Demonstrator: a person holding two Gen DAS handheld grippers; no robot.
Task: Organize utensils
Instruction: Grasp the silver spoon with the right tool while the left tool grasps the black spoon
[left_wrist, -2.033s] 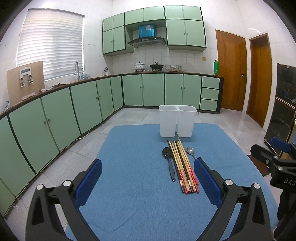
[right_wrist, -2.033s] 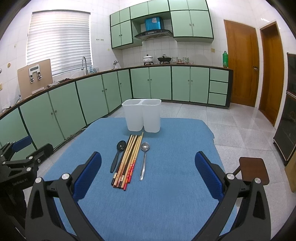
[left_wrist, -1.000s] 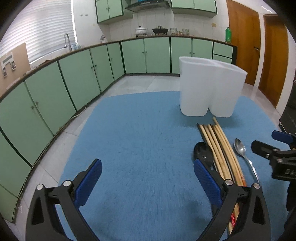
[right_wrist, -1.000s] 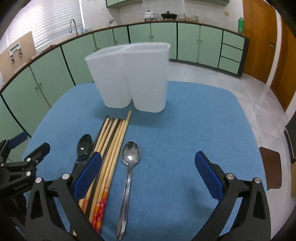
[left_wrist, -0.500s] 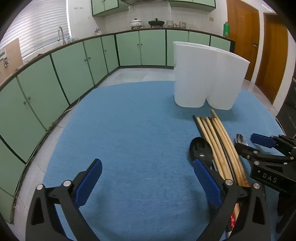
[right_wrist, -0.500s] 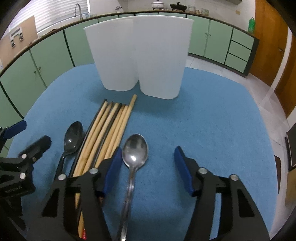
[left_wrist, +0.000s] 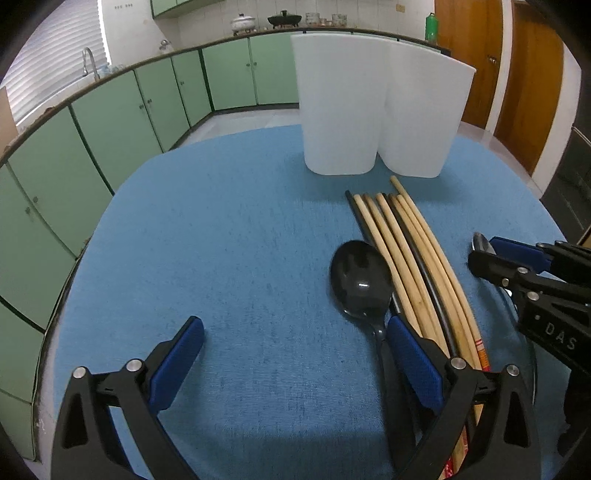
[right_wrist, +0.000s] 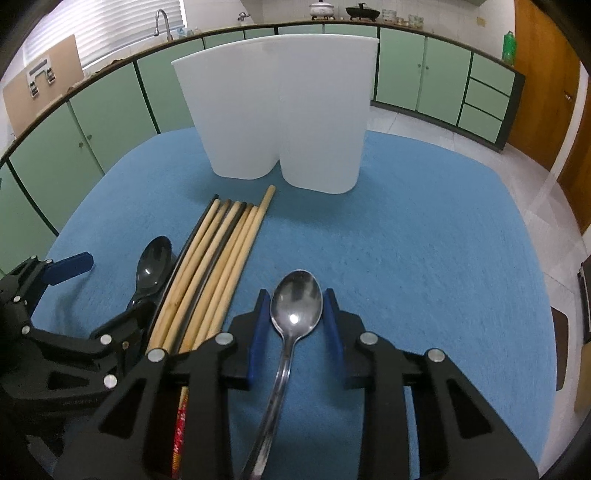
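Right wrist view: my right gripper (right_wrist: 293, 308) has just been closing its jaws around the steel spoon (right_wrist: 293, 314). The blue pads flank the bowl closely; I cannot tell if they press it yet. The spoon lies flat on the blue mat (right_wrist: 424, 266), just right of the chopsticks (right_wrist: 218, 258). The white holder (right_wrist: 280, 110), two joined tubs, stands upright beyond the chopstick tips.

Left wrist view: my left gripper (left_wrist: 295, 339) hangs wide open and empty. Its right pad (left_wrist: 413, 360) sits beside the neck of the black spoon (left_wrist: 362, 280), which lies left of the chopsticks, touching them.
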